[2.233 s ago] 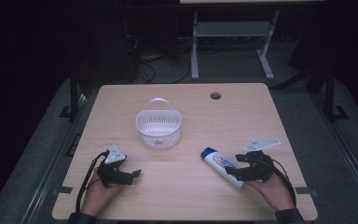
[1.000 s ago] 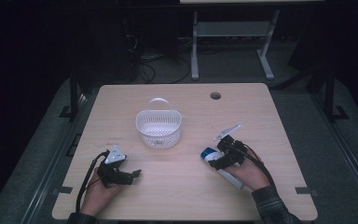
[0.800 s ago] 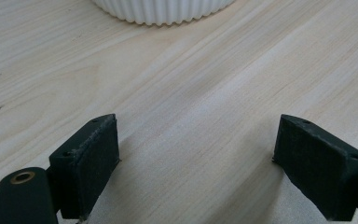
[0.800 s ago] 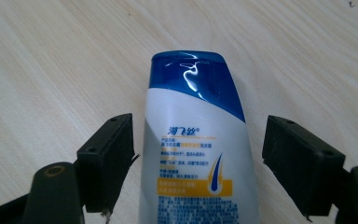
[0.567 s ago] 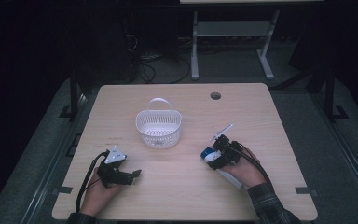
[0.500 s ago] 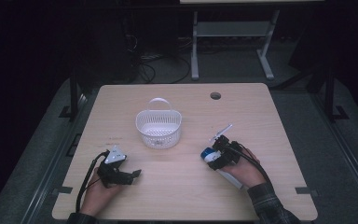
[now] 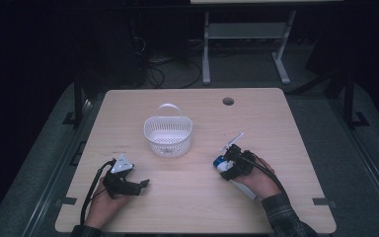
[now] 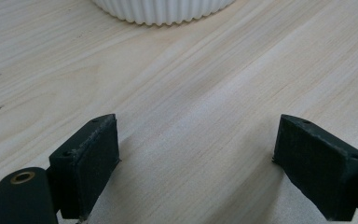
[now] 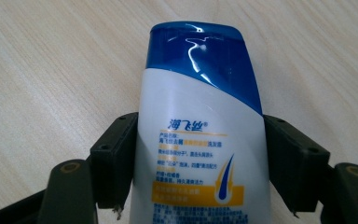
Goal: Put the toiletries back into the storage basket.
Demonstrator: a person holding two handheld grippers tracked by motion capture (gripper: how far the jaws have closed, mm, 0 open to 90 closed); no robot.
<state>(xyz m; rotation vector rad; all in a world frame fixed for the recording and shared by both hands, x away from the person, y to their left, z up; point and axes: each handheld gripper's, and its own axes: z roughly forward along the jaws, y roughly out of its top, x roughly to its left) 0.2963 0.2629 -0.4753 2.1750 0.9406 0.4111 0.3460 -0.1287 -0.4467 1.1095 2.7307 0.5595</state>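
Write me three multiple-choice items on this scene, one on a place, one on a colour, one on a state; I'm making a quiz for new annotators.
1. Where does the white basket stand on the table?
A. Toward the far side, between the two hands
B. At the near right corner
C. Off the table, on the floor

2. What colour is the cap of the shampoo bottle?
A. Red
B. Blue
C. Green

3. How does the left tool stand?
A. Shut on the basket's handle
B. Shut on the bottle
C. Open, with bare wood between its jaws

Key: 1 A, the high view shows the basket beyond and between the hands. 2 B, the right gripper view shows a blue cap on a white body. 3 C, the left gripper view shows the jaws wide apart over bare tabletop.
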